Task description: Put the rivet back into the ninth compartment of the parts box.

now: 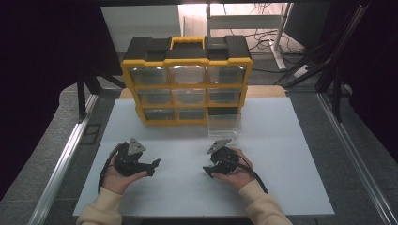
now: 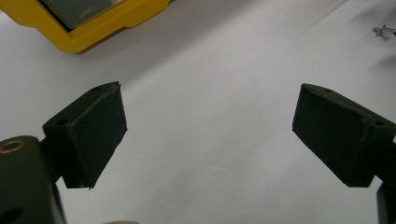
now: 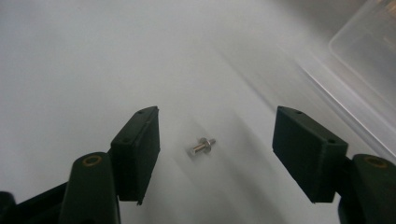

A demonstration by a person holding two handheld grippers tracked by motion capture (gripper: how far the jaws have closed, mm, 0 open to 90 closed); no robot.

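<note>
A small silver screw [image 3: 201,146] lies on the white table sheet [image 1: 281,154]. My right gripper [image 3: 217,126] is open low over it, one jaw on each side, neither pad touching. In the high view the right gripper [image 1: 207,165] points left, just in front of a clear drawer [image 1: 224,125] taken out of the organizer. My left gripper [image 1: 153,168] points right from the left hand and stands open, with nothing between its jaws in the left gripper view [image 2: 210,107]. The screw [image 2: 384,31] appears there far off at the top right.
A yellow and black organizer [image 1: 187,79] with clear drawers stands at the back of the sheet; its bottom right slot is empty. Its yellow corner [image 2: 79,32] shows in the left gripper view. Metal rails [image 1: 63,159] run along both table sides.
</note>
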